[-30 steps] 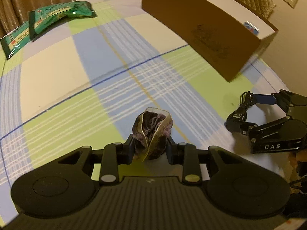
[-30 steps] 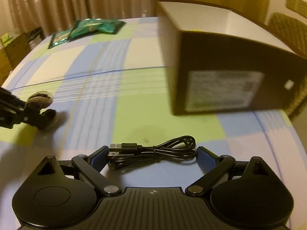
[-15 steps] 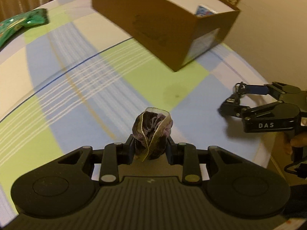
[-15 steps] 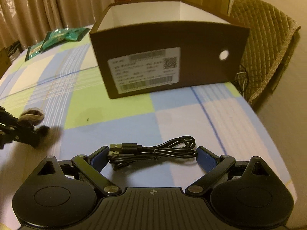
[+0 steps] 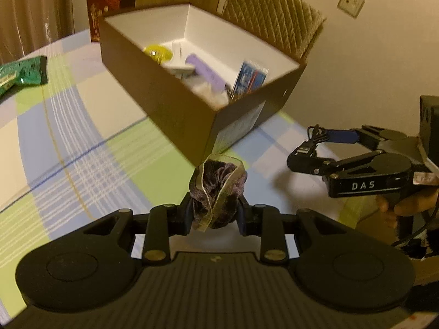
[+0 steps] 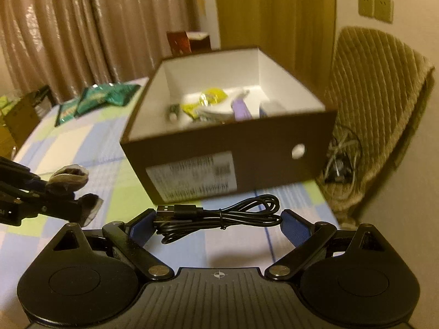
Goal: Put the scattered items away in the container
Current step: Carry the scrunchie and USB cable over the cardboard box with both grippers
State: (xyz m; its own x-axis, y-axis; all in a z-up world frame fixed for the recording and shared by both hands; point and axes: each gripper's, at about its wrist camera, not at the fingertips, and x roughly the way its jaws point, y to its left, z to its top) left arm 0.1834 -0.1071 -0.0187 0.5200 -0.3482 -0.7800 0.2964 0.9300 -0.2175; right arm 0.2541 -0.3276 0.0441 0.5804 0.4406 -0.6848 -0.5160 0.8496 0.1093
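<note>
You're mid-carry with both loads off the table: your left gripper [image 5: 213, 210] is clamped on the purple scrunchie [image 5: 216, 189], your right gripper [image 6: 216, 220] pinches the coiled black USB cable [image 6: 219, 215]. The brown box [image 6: 274, 148] sits just ahead, partly filled. Next I'd get each over the rim, then let go.

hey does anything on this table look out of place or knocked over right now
Nothing looks knocked over or spilled. The brown box stands upright and open. Only the green snack packets lie loose on the tablecloth, outside it. The scrunchie and USB cable are held in grippers.
</note>
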